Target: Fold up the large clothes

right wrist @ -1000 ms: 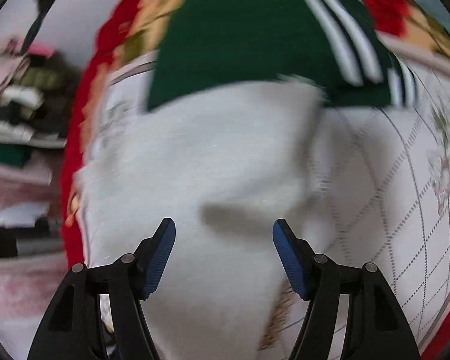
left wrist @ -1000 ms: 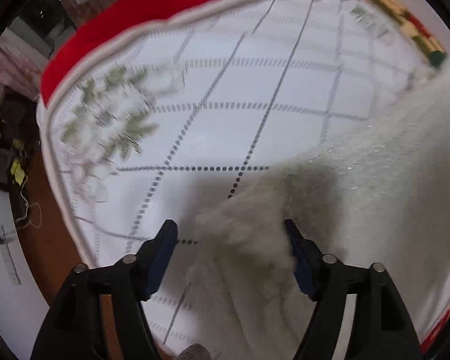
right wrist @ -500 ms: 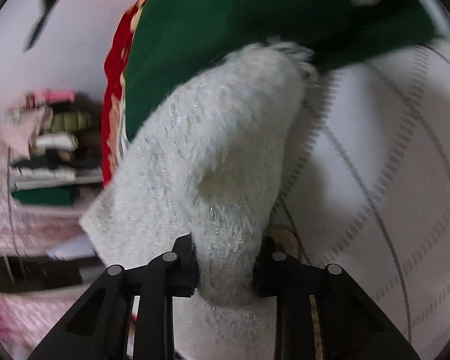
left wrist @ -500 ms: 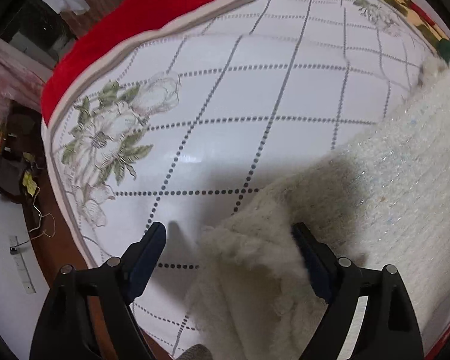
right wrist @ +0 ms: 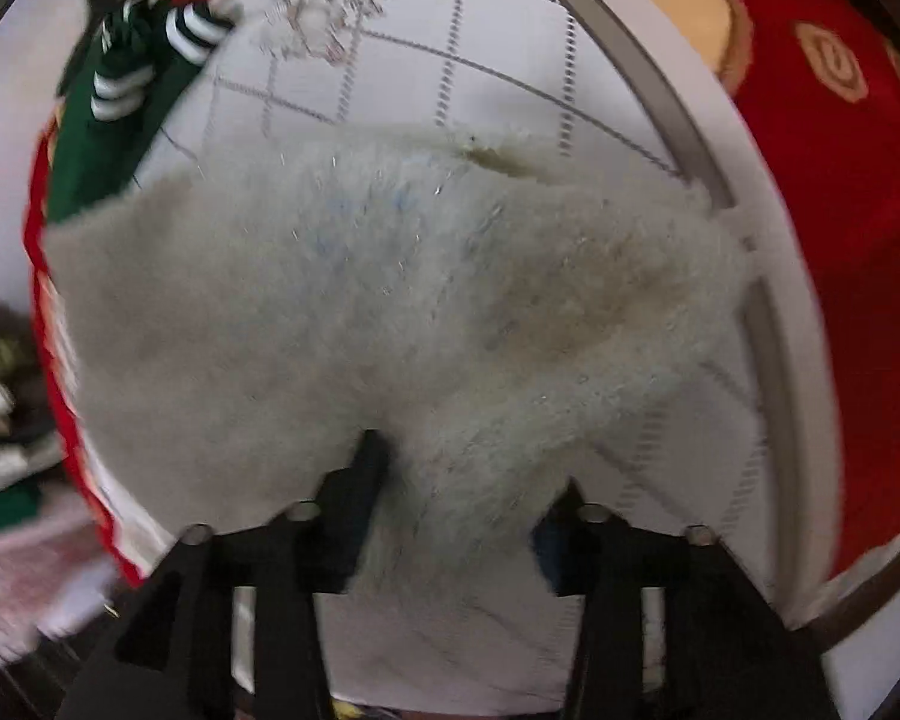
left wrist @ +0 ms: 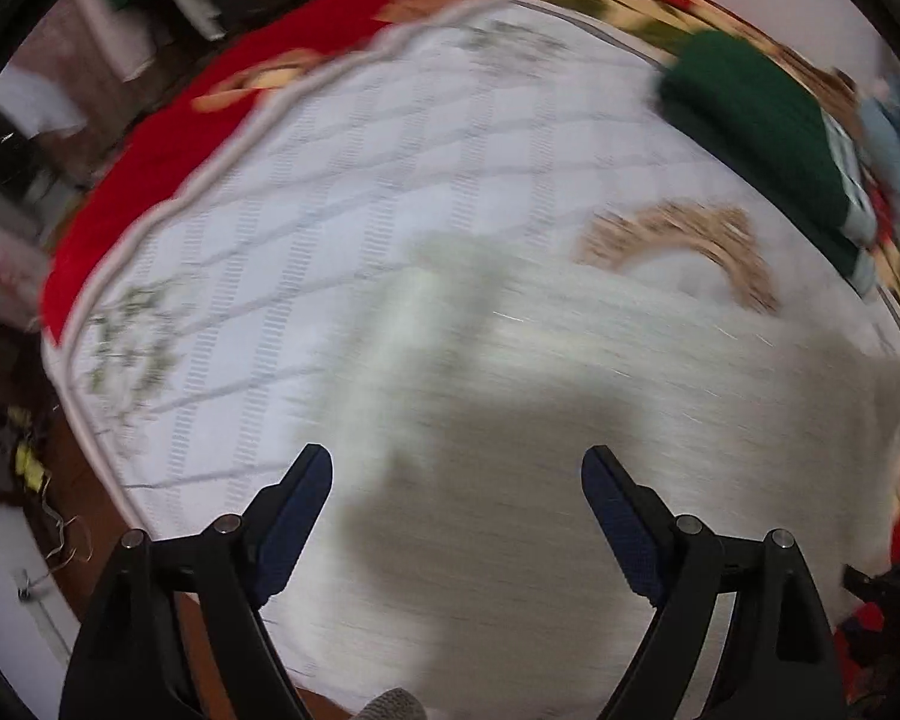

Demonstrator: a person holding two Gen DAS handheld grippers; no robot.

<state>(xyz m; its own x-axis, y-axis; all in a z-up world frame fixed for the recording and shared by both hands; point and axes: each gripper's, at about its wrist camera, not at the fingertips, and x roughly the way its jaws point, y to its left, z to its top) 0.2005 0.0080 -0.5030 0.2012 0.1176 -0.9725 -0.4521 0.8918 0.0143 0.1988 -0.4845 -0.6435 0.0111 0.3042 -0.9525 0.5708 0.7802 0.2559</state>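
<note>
The right gripper [right wrist: 468,480] has just been reopened – fleece is bunched between its jaws, grip uncertain. The left gripper [left wrist: 456,480] is held wide, empty. A fold appears just laid. The white fluffy sweater [right wrist: 360,300] lies on the checked bedsheet [left wrist: 342,228] (blurred), its beige neckline showing.

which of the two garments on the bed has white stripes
The green garment at the bed's far edge; the fluffy white sweater between the right gripper's fingers is plain.
</note>
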